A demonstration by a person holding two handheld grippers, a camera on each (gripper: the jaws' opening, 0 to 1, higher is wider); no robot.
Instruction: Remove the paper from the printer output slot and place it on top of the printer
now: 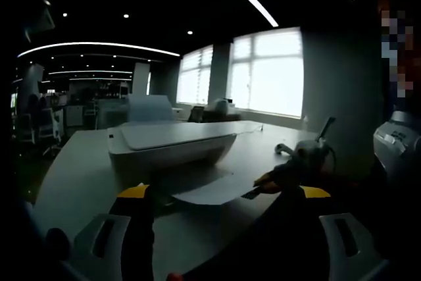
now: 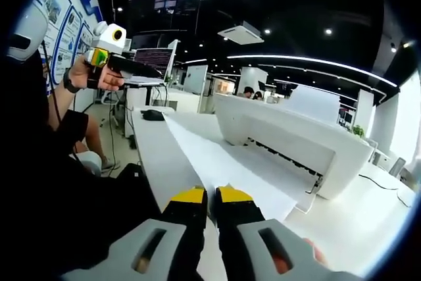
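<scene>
A white printer (image 1: pixel 172 141) (image 2: pixel 289 137) stands on a long white table (image 1: pixel 72 176). A white sheet of paper (image 1: pixel 212 190) (image 2: pixel 217 162) lies flat out of its output slot toward the table's edge. In the right gripper view my right gripper (image 2: pixel 212 197) has its yellow-tipped jaws shut on the paper's near edge. The left gripper view shows that same right gripper (image 1: pixel 262 185) coming in from the right at the sheet's corner. My left gripper (image 1: pixel 223 192) is open, its jaws wide apart in front of the printer and off the paper. A hand holds the left gripper (image 2: pixel 141 68) up in the air.
A second white machine (image 1: pixel 398 139) stands at the right. A dark mouse-like object (image 2: pixel 152 115) lies on the table's far end. A thin cable (image 1: pixel 253 129) runs behind the printer. Desks and chairs (image 1: pixel 46 129) fill the dim office; bright windows (image 1: pixel 266 70) lie behind.
</scene>
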